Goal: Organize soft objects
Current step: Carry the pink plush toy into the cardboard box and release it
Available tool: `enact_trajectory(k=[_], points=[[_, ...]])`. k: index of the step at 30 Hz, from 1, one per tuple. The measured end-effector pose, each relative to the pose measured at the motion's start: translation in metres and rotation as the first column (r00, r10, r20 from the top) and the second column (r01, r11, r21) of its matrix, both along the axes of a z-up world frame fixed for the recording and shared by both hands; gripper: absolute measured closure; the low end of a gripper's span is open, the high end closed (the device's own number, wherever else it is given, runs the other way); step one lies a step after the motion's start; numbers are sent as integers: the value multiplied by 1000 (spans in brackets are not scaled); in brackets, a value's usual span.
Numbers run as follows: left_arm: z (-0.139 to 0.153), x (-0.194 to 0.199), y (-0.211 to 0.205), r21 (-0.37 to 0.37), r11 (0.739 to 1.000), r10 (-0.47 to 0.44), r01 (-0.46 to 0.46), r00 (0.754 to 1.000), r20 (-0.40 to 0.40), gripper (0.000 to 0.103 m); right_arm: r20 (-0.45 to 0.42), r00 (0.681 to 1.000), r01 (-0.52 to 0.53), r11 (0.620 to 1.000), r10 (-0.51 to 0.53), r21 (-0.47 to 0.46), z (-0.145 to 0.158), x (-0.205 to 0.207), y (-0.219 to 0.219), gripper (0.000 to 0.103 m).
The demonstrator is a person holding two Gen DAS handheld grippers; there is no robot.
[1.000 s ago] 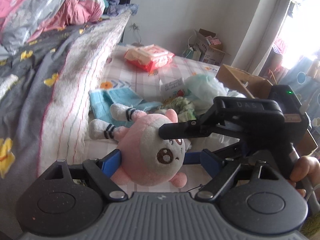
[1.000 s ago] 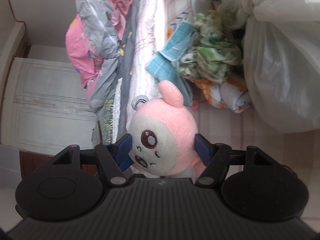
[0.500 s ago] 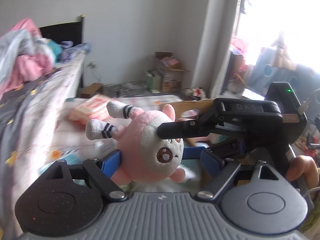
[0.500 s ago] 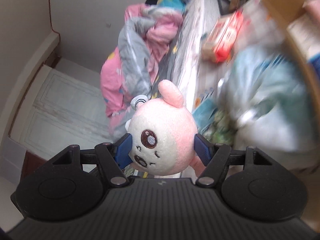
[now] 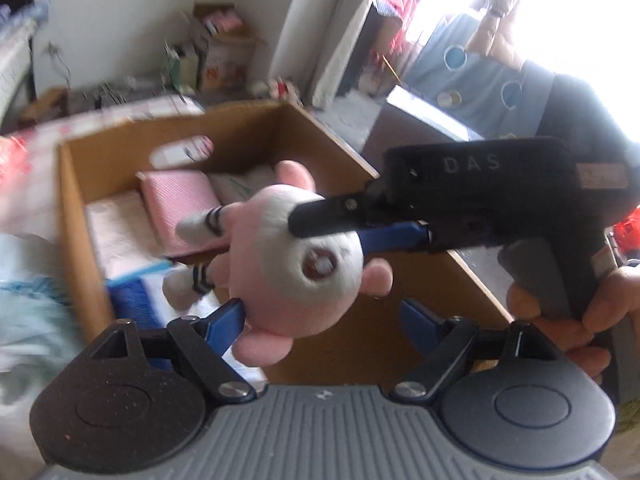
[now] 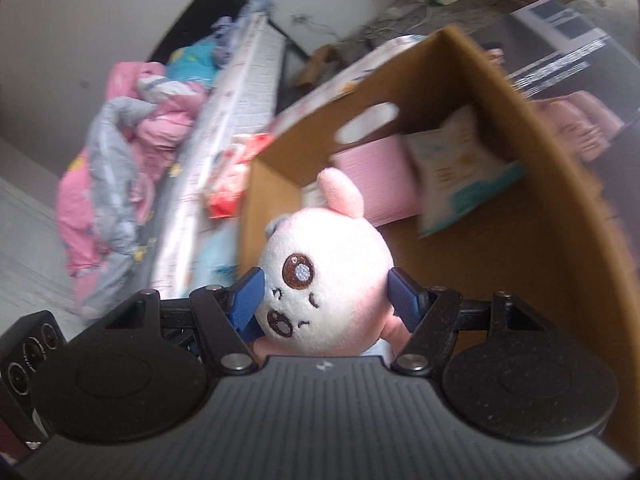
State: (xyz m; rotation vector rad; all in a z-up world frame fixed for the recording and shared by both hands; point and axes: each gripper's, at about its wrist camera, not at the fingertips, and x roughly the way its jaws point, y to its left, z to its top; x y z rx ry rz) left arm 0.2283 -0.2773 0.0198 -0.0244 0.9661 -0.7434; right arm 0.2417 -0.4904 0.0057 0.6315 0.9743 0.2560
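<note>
Round, fuzzy pink plush toy (image 6: 326, 276)

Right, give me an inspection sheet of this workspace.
Surface: patterned bed sheet, blurred.
Job's things: pink-and-white plush toy held over open brown cardboard box that contains pink packs.
Clutter: pink-and-grey bedding heap; red-and-white packet.
Grippers: right gripper shut on the toy's head; left gripper open, one finger at the toy's side.
Cables: nothing seen.
Surroundings: white wall, bright window, floor boxes.
</note>
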Motion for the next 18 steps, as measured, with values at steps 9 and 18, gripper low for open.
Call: enact_trajectory(k=[9,18], points=[[-19,15,3,27,998,56,-55,998,-38,19,30,1000,2,976,5,-219,-19,29,-23,40],[29,2,64,-26,987,157,-156,983,91,19,19,1000,-5,985,8,-173,-4,9,-14,40]])
